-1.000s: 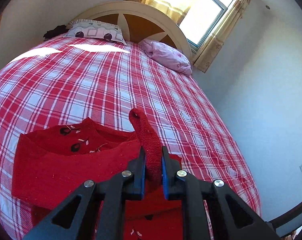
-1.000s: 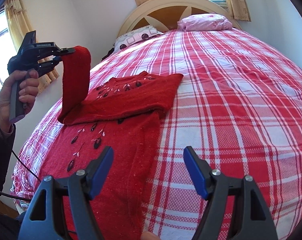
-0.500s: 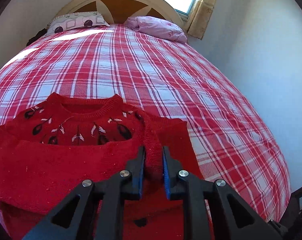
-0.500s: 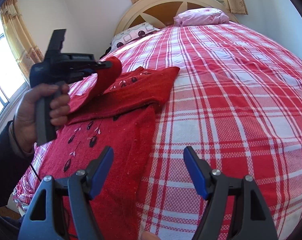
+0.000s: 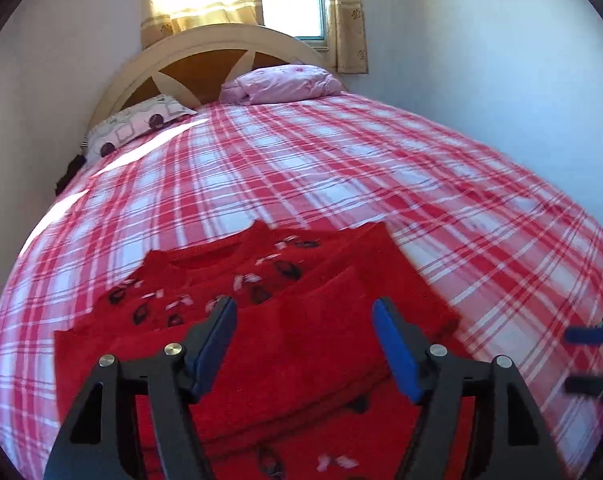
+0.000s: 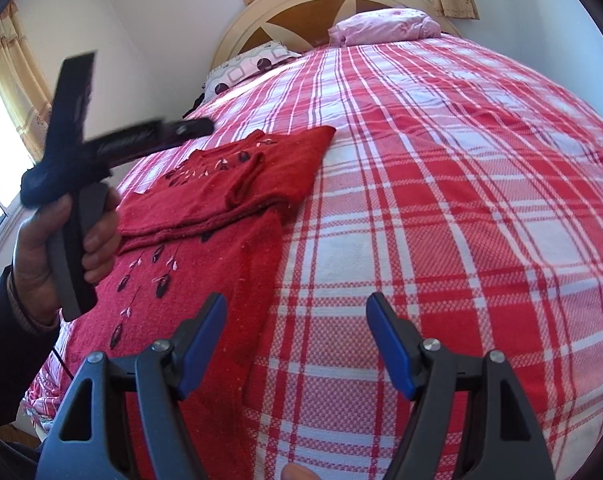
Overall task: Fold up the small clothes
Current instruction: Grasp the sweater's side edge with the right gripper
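no readable text, labels, brands, numbers or signs anywhere

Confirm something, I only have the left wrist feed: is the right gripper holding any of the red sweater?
Observer: No. The right gripper is open with nothing between its pads. It hangs over the sweater edge and the plaid bedspread.
Operator: Is my left gripper clear of the fabric?
Observer: Yes. From the side, the left gripper is in the air above the sweater. Its jaws are opening and nothing is between them.
Operator: What's below my frame?
Observer: The sweater's lower body lies unfolded toward the near bed edge, with trails of embroidery running down it.
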The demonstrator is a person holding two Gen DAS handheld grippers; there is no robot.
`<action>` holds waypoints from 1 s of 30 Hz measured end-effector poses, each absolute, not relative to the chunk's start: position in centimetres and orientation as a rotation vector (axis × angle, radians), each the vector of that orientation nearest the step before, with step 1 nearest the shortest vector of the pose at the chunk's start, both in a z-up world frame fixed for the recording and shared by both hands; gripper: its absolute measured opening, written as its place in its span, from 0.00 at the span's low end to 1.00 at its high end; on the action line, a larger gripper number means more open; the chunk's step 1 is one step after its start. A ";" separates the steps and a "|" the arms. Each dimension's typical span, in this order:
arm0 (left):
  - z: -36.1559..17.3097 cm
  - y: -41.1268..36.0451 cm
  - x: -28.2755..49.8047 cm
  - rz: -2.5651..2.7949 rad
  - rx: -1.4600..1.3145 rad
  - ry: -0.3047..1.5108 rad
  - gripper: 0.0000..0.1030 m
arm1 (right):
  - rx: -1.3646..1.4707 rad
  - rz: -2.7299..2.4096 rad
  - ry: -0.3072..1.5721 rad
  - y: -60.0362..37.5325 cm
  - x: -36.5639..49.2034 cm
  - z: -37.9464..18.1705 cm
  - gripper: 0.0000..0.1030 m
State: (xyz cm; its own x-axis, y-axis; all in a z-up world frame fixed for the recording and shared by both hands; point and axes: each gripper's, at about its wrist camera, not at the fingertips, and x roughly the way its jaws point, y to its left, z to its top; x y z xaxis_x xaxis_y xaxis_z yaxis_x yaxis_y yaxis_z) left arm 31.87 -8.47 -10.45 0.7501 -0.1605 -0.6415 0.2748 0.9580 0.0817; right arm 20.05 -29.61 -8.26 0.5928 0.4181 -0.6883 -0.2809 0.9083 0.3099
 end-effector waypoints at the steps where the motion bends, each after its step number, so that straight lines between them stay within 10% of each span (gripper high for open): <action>1: -10.9 -6.5 31.2 -0.192 0.201 0.684 0.69 | 0.169 0.412 0.840 -29.5 20.4 -7.7 0.73; 11: -16.2 8.9 26.9 0.120 0.136 0.762 0.69 | 0.180 0.558 0.911 -24.2 28.3 -6.2 0.73; 30: -19.7 14.0 29.1 0.180 -0.176 0.850 0.81 | 0.164 0.422 1.061 -18.2 36.0 -11.0 0.61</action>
State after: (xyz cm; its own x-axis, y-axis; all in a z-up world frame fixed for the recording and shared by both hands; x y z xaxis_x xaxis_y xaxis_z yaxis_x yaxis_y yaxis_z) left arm 29.14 14.04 -19.74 0.6463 0.0875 -0.7580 -0.2273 0.9704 -0.0818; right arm 35.99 -18.18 -10.99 0.4173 0.4124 -0.8098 -0.2568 0.9083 0.3303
